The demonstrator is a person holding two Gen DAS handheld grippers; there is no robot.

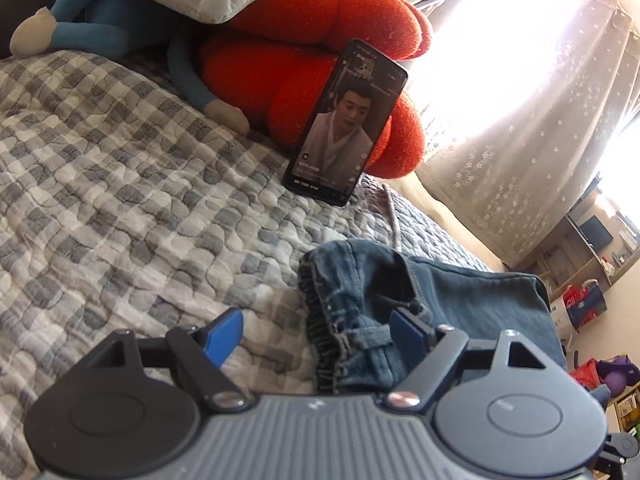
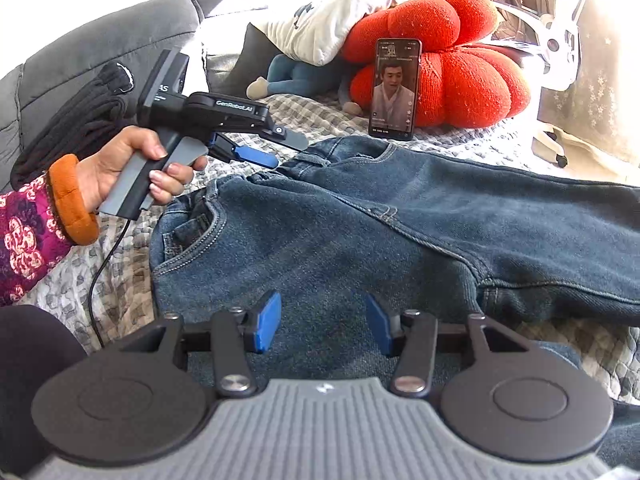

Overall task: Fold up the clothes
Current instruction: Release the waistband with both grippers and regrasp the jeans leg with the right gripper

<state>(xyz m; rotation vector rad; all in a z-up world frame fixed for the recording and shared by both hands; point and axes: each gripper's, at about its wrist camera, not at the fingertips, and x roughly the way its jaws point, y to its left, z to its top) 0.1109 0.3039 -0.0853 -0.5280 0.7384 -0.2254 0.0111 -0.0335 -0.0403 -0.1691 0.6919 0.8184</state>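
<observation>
Jeans: (image 2: pixel 360 216) flat on the bed (image 1: pixel 120 184), waistband toward the left, legs running off to the right.
Long axis: across both grippers' line of sight, left to right.
Left gripper: (image 1: pixel 316 334) spread, at the waistband corner; one pad touches the denim, nothing pinched yet.
Right gripper: (image 2: pixel 322 326) spread, hovering over the seat, gripping nothing.
Nearer: the left, judged best placed to take the waistband.
Views: right wrist shows the whole garment and left hand (image 2: pixel 132 172); left wrist shows only the waistband end.
Phone: (image 2: pixel 394 88) propped on the red cushion (image 2: pixel 460 80), beyond the jeans.
</observation>
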